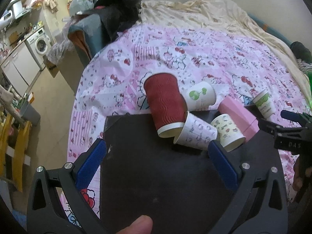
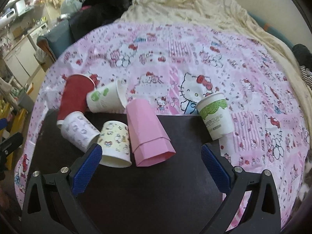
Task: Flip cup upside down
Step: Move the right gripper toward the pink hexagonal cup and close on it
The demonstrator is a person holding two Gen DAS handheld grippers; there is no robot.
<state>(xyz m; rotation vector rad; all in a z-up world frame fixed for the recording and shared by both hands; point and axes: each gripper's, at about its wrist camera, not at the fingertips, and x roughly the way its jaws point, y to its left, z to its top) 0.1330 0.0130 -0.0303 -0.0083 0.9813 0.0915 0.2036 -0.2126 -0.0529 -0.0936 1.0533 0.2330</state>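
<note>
Progress: no flip seen started; cups lie tumbled on the black board (image 2: 175,175) over the bed.
Upright cup: green-banded paper cup (image 2: 215,115), at 2 o'clock.
Left gripper (image 1: 156,163): fingers apart, empty.
Right gripper (image 2: 152,167): fingers apart, empty.

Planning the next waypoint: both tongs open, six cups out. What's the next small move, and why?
Probably ease the right tongs forward and right toward the green-banded cup. It seems the only cup standing mouth up; the others lie tipped or inverted on the black board. It stands apart from the pile.
</note>
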